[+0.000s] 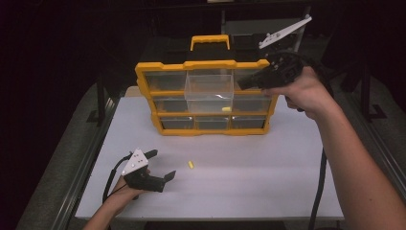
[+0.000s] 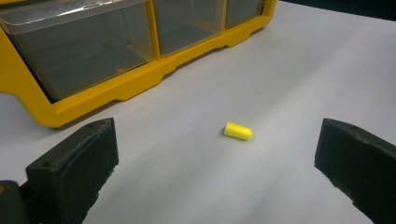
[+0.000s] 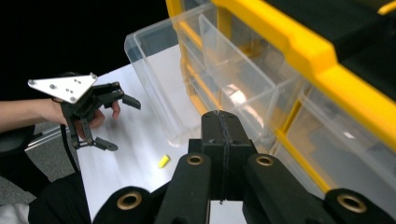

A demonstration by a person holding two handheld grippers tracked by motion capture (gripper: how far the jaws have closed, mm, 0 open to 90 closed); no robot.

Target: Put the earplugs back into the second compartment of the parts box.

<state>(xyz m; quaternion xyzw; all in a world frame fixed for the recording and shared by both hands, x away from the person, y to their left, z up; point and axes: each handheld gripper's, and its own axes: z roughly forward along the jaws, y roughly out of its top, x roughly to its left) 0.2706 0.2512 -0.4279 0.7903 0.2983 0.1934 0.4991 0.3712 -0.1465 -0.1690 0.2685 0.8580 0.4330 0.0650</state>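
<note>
organizer (image 2: 93,88) cut off, top/left

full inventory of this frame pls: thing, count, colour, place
organizer case: 1, yellow frame with black handle part on top, standing upright at the far middle of the table
clear drawers: several, transparent, in rows inside the case
pulled-out drawer: 1, transparent, middle column, sticking out toward the person
earplug on table: 1, yellow, near-middle of the table, ahead of the left gripper's open jaws
small yellow piece: 1, at the front of the case below the pulled-out drawer; too small to identify
table: 1, white top
left gripper: 1, black, near-left, jaws open, empty
right gripper: 1, black, at the case's upper right, jaws shut, empty
</note>
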